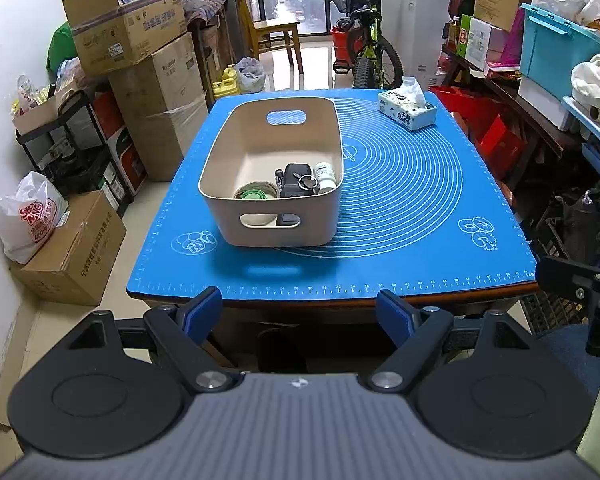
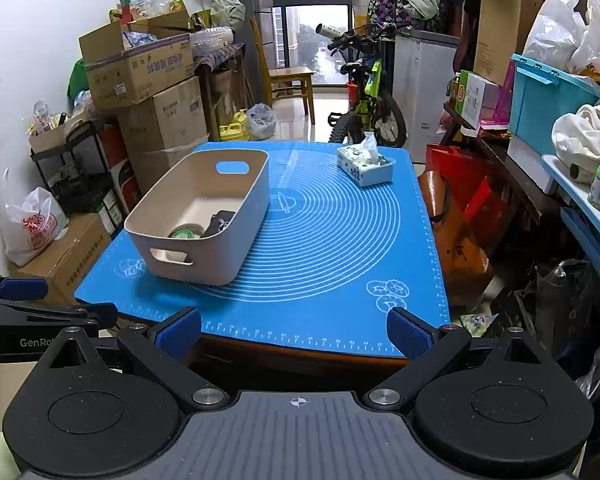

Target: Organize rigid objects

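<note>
A beige bin (image 1: 236, 148) (image 2: 224, 256) with handle slots stands on the blue mat (image 1: 412, 200) (image 2: 332, 248), left of the middle. Inside it lie a green-topped tape roll (image 1: 254, 194) (image 2: 186, 233), a black box with a key ring (image 1: 298, 184) (image 2: 220, 222), a marker (image 1: 279, 178) and a white pill bottle (image 1: 325, 174). My left gripper (image 1: 306, 314) hangs open before the table's near edge, nothing between its blue pads. My right gripper (image 2: 294, 330) is likewise open and empty, over the near edge. The left gripper (image 2: 50, 302) shows at the far left of the right wrist view.
A tissue box (image 1: 407, 108) (image 2: 365, 164) sits at the mat's far right corner. Cardboard boxes (image 1: 156, 92) and a black rack (image 1: 72, 148) crowd the left side. A bicycle (image 1: 366, 46) stands beyond the table. Shelves with a teal crate (image 1: 556, 46) line the right.
</note>
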{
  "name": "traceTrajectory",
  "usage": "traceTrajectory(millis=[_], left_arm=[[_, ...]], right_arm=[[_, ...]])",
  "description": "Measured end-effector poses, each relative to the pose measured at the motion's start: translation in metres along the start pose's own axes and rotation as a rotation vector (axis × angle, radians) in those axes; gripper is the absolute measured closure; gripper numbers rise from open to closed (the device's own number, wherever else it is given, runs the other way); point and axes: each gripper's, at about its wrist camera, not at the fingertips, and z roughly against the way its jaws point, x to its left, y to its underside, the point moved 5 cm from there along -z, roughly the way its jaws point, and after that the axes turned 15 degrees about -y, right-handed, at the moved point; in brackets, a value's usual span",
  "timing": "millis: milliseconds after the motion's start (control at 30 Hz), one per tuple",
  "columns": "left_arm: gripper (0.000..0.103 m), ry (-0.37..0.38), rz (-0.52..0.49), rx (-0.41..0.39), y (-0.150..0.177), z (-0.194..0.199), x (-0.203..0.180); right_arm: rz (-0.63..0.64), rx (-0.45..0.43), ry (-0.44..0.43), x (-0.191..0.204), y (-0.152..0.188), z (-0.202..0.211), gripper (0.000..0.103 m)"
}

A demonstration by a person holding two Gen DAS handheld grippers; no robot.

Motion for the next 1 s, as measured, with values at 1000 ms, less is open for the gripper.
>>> traceTrajectory(millis=[1000], left_arm=[[0.019, 0.001, -0.028, -0.005, -0.0003, 0.005, -0.0049]], right_arm=[[-0.018, -0.002, 0.008, -0.0064, 0.0044, 0.0064, 0.004]])
